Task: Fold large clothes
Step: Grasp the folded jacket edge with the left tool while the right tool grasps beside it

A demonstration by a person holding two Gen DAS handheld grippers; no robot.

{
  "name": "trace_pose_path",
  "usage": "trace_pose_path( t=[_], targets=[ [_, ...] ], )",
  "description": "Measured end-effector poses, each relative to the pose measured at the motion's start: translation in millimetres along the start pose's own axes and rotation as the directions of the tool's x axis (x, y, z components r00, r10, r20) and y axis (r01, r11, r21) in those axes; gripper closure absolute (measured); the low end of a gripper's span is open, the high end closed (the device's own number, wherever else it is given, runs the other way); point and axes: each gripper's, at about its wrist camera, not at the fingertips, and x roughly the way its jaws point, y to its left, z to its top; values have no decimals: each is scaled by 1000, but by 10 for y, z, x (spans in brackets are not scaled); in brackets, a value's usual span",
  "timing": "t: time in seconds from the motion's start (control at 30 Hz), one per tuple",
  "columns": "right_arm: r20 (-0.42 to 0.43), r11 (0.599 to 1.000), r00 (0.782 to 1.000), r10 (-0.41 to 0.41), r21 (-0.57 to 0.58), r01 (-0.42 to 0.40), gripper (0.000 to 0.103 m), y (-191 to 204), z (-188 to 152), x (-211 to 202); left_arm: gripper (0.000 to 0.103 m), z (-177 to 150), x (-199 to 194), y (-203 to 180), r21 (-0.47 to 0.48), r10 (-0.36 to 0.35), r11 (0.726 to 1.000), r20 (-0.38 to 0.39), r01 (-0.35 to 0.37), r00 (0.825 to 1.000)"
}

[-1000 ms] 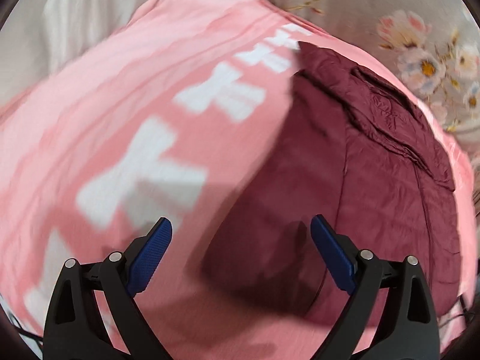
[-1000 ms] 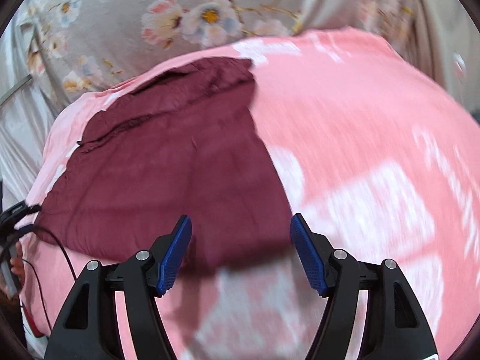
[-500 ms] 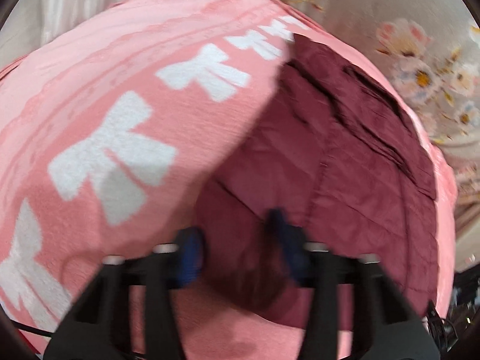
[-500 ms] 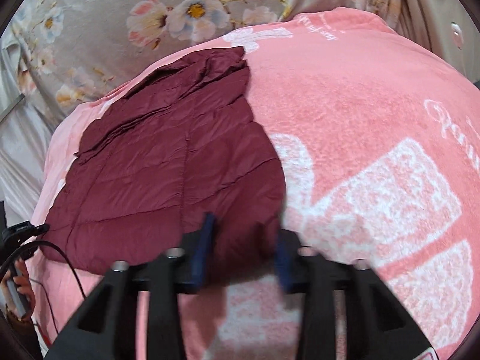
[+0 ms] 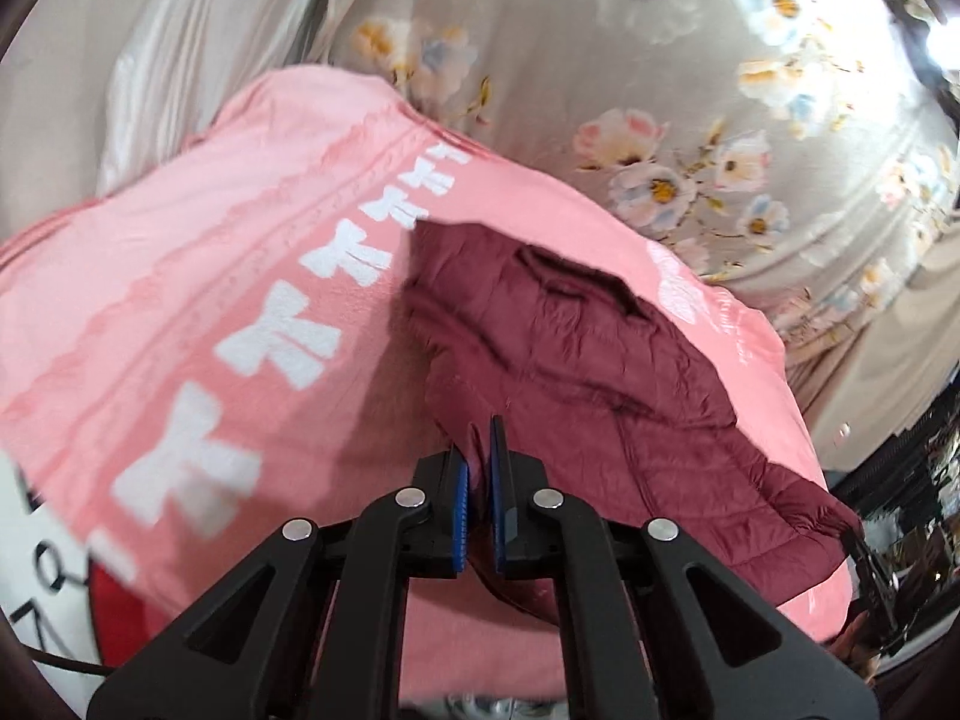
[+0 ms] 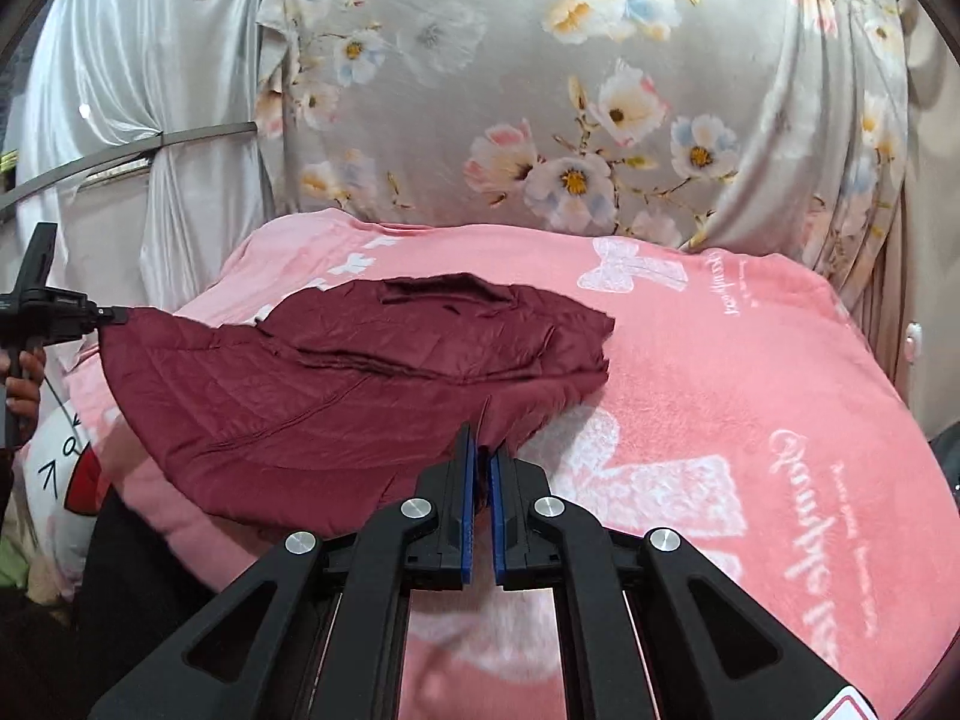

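Both sets of fingers are clenched on the near hem of the maroon jacket (image 6: 336,396): the left gripper (image 5: 478,501) on one corner, the right gripper (image 6: 478,507) on the other. That edge is lifted, the far half flat on the pink blanket (image 6: 750,396) beyond the fingers. It looks already doubled lengthwise; the hem-to-collar fold seems to be what's left.
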Motion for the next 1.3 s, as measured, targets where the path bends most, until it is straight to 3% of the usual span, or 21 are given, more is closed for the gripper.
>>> trace_pose_path(
  t=[0.13,0.37,0.47,0.57,0.67,0.8,0.97,1.03,1.07,1.1,1.13,1.23,1.3],
  targets=[
    [27,994,1000,10,105,-12,99,-87,-13,-112,98,-39,-137,53,-44,-10,999,12,10,1000],
    [100,982,994,-40,186,21,99,-212,477,216,98,479,-10,-29,-59,42,998,127,-34,991],
    [116,975,988,-98,212,72,99,-293,779,529,98,798,171,-180,-43,97,995,195,-90,976],
    [115,961,984,-139,257,105,99,-423,1035,881,100,1112,342,-336,-31,209,977,293,-210,933],
    [101,953,983,-155,276,122,100,-483,1258,1252,102,1450,702,-411,-20,241,969,297,-246,924],
    [52,946,983,-174,287,152,100,-511,1414,1734,102,1565,1095,-300,-44,210,978,181,-205,961],
    [30,939,984,-175,304,158,100,-555,1409,1881,101,1226,883,-199,10,153,988,133,-156,979],
    [29,937,985,-171,315,153,100,-601,1395,1890,92,1097,775,-173,19,116,993,111,-119,987],
    [29,936,985,-169,318,151,100,-610,1388,1886,69,1023,714,-132,26,104,994,99,-108,990],
    [33,936,985,-169,318,150,100,-614,1371,1858,40,983,708,-109,26,98,995,91,-101,991],
    [39,937,985,-171,316,150,100,-608,1350,1815,31,954,700,-59,18,91,996,87,-93,992],
    [51,937,984,-171,317,146,100,-584,1310,1681,28,892,798,111,-28,107,994,59,-106,992],
    [53,936,985,-166,323,141,100,-582,1294,1604,28,877,948,234,-80,63,995,20,-61,998]
  ],
)
